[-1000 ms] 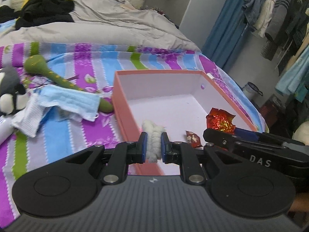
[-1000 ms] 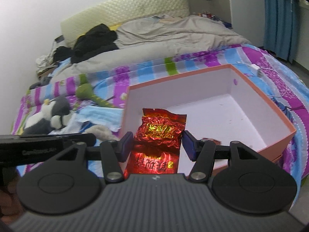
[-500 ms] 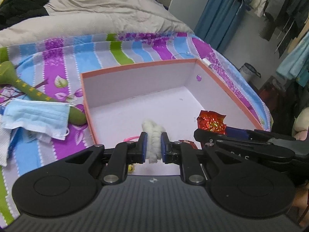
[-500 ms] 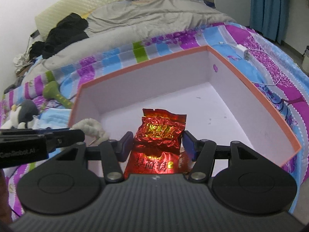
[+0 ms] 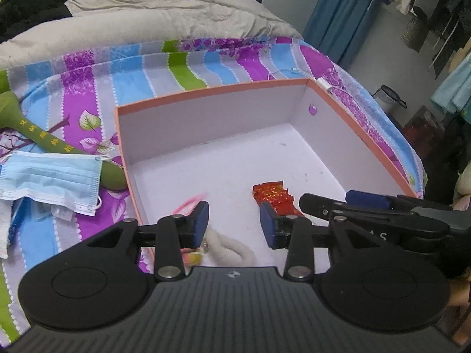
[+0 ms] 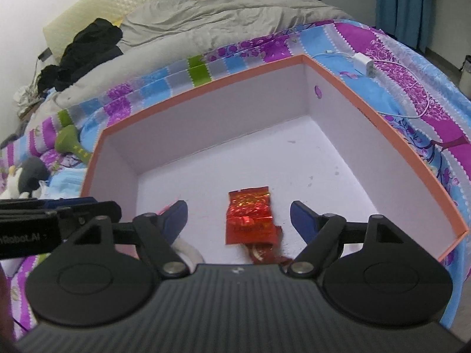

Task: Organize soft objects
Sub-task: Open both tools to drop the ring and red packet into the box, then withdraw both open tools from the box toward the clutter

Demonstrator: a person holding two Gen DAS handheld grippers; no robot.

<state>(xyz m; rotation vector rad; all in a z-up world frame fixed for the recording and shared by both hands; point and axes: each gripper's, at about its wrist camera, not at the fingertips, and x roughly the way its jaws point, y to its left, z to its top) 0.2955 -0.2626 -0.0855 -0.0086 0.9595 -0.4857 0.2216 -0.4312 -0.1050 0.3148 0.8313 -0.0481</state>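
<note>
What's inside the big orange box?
The orange cardboard box holds a red foil packet, a fluffy white loop and a pink band. The gripper bodies cover its near edge, so more may lie hidden there.

Dim, even indoor light, soft shadows, strong fisheye bending at edges, dark vignetted corners, slight blur

Left claw (image 5: 234, 223), right claw (image 6: 239, 219): black linkages, blue pads, silver pivot screws, ribbed grey housing.
</note>
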